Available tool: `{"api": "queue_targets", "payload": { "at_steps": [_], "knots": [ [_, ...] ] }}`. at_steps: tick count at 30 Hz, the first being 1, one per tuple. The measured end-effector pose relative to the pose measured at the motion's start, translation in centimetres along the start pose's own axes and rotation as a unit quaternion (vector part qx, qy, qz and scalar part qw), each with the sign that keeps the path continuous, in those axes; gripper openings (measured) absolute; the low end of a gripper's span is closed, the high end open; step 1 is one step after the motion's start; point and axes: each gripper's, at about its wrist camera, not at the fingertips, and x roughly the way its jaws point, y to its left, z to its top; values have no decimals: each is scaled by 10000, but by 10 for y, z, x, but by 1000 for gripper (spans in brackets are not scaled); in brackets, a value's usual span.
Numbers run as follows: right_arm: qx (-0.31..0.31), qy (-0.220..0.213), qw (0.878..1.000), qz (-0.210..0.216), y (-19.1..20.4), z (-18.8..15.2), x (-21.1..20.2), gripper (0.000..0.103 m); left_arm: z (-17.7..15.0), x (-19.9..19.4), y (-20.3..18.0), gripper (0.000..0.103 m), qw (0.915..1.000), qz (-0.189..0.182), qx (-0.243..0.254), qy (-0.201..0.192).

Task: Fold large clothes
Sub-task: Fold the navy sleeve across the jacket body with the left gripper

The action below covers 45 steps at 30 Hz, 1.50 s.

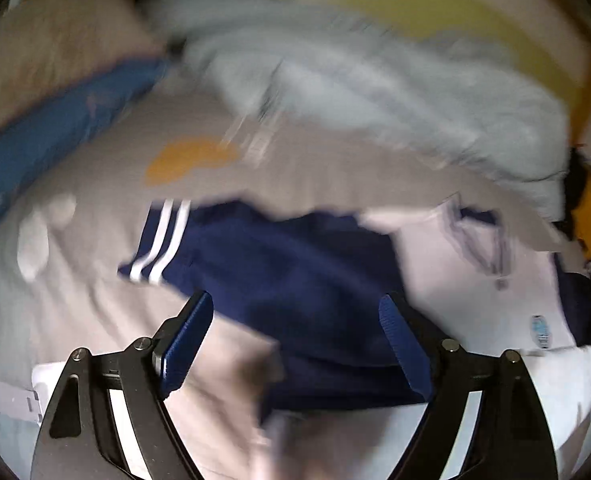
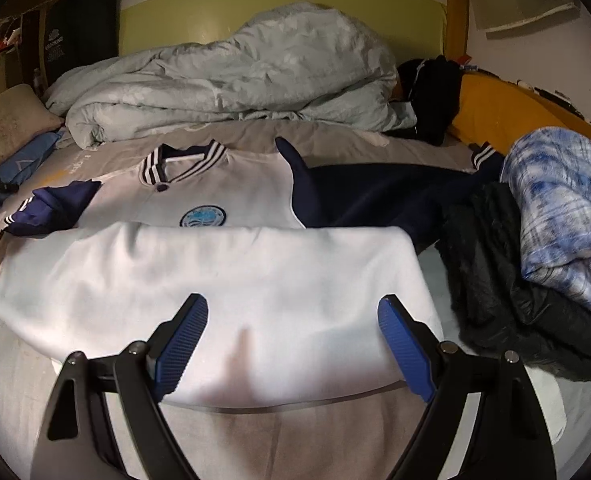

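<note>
Each gripper, left gripper (image 1: pixel 295 344) and right gripper (image 2: pixel 293 344), has black angular arms, round silver screws, and ribbed blue pads (image 2: pixel 181 346).

White fleece varsity jacket with navy sleeves (image 2: pixel 223 200): lies flat, front up, on the grey bed sheet. Lower hem folded up over the body, forming a broad white band (image 2: pixel 199 280) across the near side. Striped navy-and-white rib collar (image 2: pixel 183 160) at the far end; round blue chest badge (image 2: pixel 202 216) just above the fold edge. One navy sleeve (image 2: pixel 375 196) stretched out sideways; the other navy sleeve (image 1: pixel 295 280), with white-striped cuff, folded in across the body.
</note>
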Motion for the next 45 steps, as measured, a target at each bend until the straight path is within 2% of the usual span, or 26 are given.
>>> {"api": "queue_targets", "payload": {
  "at_steps": [1,4,7,8,9,11,12,13,15,17,20,24,27,29,32,35,37,38,39,40,41,43,45],
  "knots": [
    [-16,30,10000,-18,1,0,3,86,2,17,10,84,9994,14,-136,314],
    [-38,107,9999,-32,3,-1,8,86,5,49,38,84,9959,25,-594,676],
    [-119,164,9998,-12,9,-2,14,86,11,65,59,76,9936,7,-911,664],
    [-170,174,9997,-53,10,-3,15,86,12,65,63,61,9938,-19,-948,584],
    [-201,181,9996,-68,11,-4,16,86,13,66,64,37,9944,-54,-931,494],
    [-236,196,9995,-78,11,-5,17,86,16,63,65,11,9964,-322,-734,287],
    [-230,185,9995,-86,10,-6,16,86,17,62,64,10,9964,-493,-656,219],
    [-227,172,9995,-97,10,-5,16,86,18,53,61,10,9971,-472,-602,60],
    [-217,135,9996,-143,9,-5,13,86,19,28,47,9,9963,-586,-481,-404],
    [-167,88,9997,-171,7,-4,9,86,23,-8,21,9,9929,-768,-132,-900],
    [-137,-5,9998,-136,6,-3,2,86,23,-57,-38,9,9838,-823,556,-1494],
    [-335,-199,9986,-348,9,-4,-8,86,7,-95,-114,9,9675,-1481,1138,-1706],
    [-312,-195,9986,-389,7,-2,-11,86,-9,-98,-172,9,9576,-1820,1497,-1656],
    [-191,-192,9990,-363,3,0,-12,86,-20,-85,-207,9,9537,-2024,1646,-1494],
    [-49,-190,9988,-457,-7,2,-12,86,-42,-49,-250,8,9569,-2056,1741,-1082],
    [36,-198,9980,-598,-14,2,-12,86,-66,-11,-278,9,9583,-2043,1879,-674],
    [138,-178,9977,-635,-20,2,-10,86,-84,6,-289,16,9559,-1990,2118,-421],
    [191,-156,9977,-633,-23,2,-9,86,-93,10,-293,36,9533,-2013,2235,-262],
    [223,-120,9976,-650,-24,2,-8,86,-104,12,-297,65,9501,-2023,2373,-80],
    [275,-62,9971,-700,-25,2,-9,86,-110,11,-293,74,9474,-1993,2505,-59],
    [349,-24,9970,-691,-25,3,-12,86,-117,3,-289,78,9437,-1948,2665,-229],
    [368,-85,9978,-549,-22,9,-22,86,-122,-14,-275,78,9381,-1854,2882,-499],
    [273,-194,9974,-632,-15,19,-29,86,-112,-32,-251,78,9410,-2019,2636,-651]
  ]
}}
